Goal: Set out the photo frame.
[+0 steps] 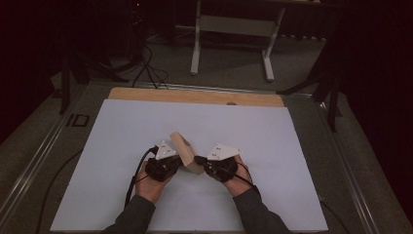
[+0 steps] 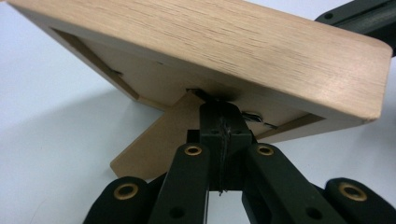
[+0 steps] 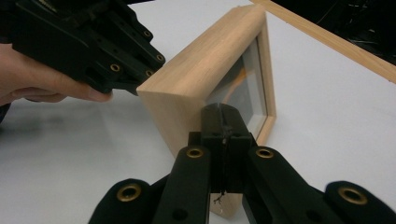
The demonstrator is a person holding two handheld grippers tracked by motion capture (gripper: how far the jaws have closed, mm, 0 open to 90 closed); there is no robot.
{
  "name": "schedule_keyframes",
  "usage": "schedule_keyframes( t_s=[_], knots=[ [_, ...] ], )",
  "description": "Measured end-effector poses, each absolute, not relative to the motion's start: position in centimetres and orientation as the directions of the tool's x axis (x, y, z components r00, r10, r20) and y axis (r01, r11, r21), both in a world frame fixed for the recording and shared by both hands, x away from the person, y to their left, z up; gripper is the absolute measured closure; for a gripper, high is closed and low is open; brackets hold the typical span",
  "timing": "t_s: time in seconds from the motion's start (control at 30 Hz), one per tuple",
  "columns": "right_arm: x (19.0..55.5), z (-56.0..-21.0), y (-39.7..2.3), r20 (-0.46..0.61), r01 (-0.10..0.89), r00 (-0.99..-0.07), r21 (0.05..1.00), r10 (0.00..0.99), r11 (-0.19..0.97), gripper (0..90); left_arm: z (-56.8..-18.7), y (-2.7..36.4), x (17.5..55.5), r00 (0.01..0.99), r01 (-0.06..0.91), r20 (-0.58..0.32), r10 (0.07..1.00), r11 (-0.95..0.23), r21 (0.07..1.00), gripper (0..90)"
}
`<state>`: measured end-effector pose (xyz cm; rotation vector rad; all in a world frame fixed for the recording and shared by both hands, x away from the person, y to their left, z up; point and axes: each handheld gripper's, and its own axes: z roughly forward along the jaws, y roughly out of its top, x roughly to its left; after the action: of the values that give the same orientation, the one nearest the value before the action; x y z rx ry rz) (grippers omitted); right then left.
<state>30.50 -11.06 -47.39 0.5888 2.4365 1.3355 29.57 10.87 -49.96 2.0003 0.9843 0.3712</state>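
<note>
a wooden picture frame (image 1: 185,152) stands tilted on the white surface (image 1: 122,141), near the person's edge of it and between the left tool (image 1: 176,163) and the right tool (image 1: 200,162). the left tool's jaws are pressed together at the frame's back beside its fold-out stand (image 2: 154,140), though whether they pinch anything there is hard to make out. the right tool's jaws are likewise pressed together against the front by the glass (image 3: 243,93), with nothing visibly between them.
</note>
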Motion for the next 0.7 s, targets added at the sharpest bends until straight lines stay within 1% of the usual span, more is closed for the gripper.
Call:
schedule_keyframes(
  t_s=[0.43,0.53,0.7],
  knots=[
    [30.0,-47.4,-10.5,-0.068,0.193,-0.885,0.846,0.460,0.497,90.0,-50.0,10.9,29.7,0.634,0.510,-0.095,0.767,-0.323,0.797,89.5],
    [29.7,-47.4,-10.0,-0.082,0.174,-0.894,0.843,0.440,0.509,89.9,-50.1,11.1,29.8,0.628,0.517,-0.102,0.771,-0.316,0.796,89.5],
    [29.7,-47.4,-9.9,-0.081,0.175,-0.893,0.844,0.443,0.507,89.9,-50.1,11.1,29.8,0.627,0.521,-0.112,0.771,-0.307,0.797,89.5]
  ],
)
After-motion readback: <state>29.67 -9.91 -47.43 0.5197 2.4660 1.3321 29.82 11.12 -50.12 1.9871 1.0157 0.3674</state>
